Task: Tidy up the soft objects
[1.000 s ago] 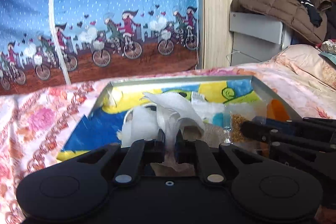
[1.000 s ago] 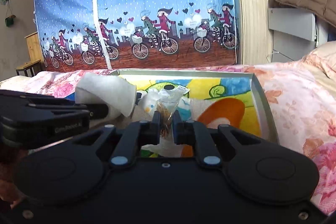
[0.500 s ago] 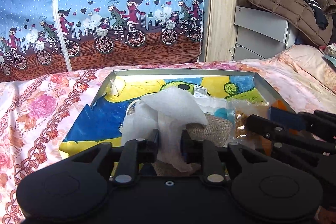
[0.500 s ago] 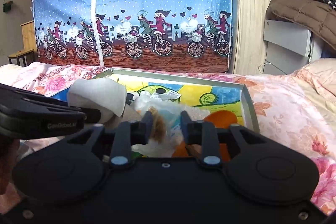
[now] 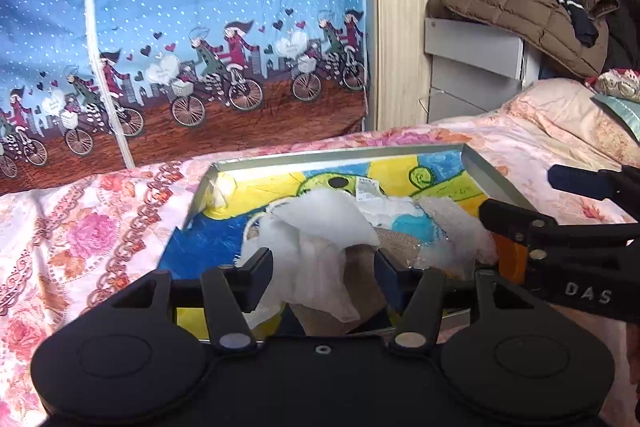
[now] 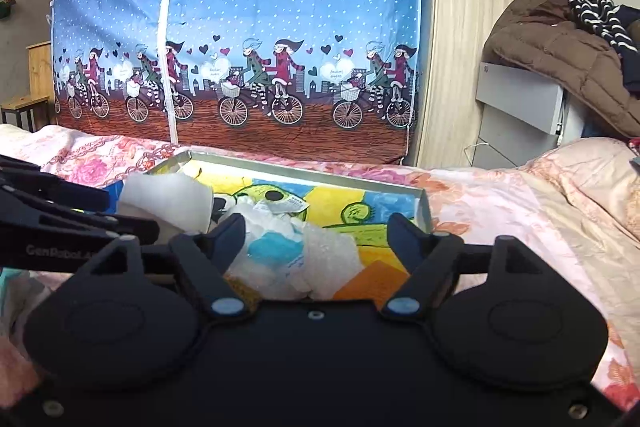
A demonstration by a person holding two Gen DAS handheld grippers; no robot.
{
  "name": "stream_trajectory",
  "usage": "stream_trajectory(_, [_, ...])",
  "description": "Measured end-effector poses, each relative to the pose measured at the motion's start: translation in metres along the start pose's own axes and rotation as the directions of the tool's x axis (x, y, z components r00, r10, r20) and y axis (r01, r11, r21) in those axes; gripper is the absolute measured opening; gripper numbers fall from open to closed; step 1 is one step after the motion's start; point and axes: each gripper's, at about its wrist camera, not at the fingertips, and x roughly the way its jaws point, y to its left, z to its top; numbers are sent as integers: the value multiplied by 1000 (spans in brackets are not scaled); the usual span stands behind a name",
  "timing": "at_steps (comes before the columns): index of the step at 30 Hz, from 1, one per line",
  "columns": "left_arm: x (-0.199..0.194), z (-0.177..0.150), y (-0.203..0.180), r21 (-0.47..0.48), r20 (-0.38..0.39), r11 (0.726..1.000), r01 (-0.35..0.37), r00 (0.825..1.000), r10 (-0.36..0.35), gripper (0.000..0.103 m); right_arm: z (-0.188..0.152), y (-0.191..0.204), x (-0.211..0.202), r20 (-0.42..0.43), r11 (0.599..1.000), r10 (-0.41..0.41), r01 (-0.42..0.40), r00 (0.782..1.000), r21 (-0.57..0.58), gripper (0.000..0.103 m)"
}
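A metal tray [image 5: 496,183] with a bright painted bottom lies on the bed; it also shows in the right wrist view [image 6: 423,205]. In it lie a white cloth [image 5: 320,227], a beige burlap piece [image 5: 384,247], a crinkled clear bag [image 5: 452,227] and a white-and-blue soft packet [image 6: 272,251]. My left gripper [image 5: 324,267] is open, its fingers either side of the white cloth, which droops between them. My right gripper [image 6: 316,231] is open just above the clear bag [image 6: 332,259] and the packet, holding nothing.
The bed has a pink floral sheet [image 5: 88,227]. A blue curtain with cyclists [image 6: 240,47] hangs behind. A grey cabinet [image 5: 472,67] with a brown jacket [image 5: 520,7] stands at the right. A wooden stool [image 6: 24,107] stands far left.
Both grippers have opened: the left let go of the white cloth, the right let go of the clear bag. Both objects now rest in the tray, and both grippers have drawn back slightly.
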Motion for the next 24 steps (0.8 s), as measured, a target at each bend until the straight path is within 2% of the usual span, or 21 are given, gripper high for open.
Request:
stream_trajectory(4, [-28,0,5,-22,58,998,-56,997,58,69,9,-4,-23,47,1000,-14,13,999,16,100])
stream_trajectory(5, [-37,1,6,-30,75,998,-63,995,65,75,11,-5,-30,73,1000,-17,15,997,18,102])
stream_trajectory(6, [-46,1,6,-35,92,997,-64,994,67,79,13,-6,-38,95,1000,-19,17,995,16,102])
stream_trajectory(10, [-83,2,9,-76,155,995,-70,985,81,85,24,-5,-69,141,1000,-16,14,990,17,103])
stream_trajectory(14, [-123,-2,10,-105,215,991,-88,970,109,100,26,-5,-104,172,998,-31,22,985,52,103])
stream_trajectory(20, [-185,-24,6,-104,283,986,-134,946,158,102,16,2,-156,210,997,-71,67,975,28,103])
stream_trajectory(24, [-221,-49,5,-136,289,981,-136,942,171,102,7,9,-192,253,995,-91,81,963,52,103])
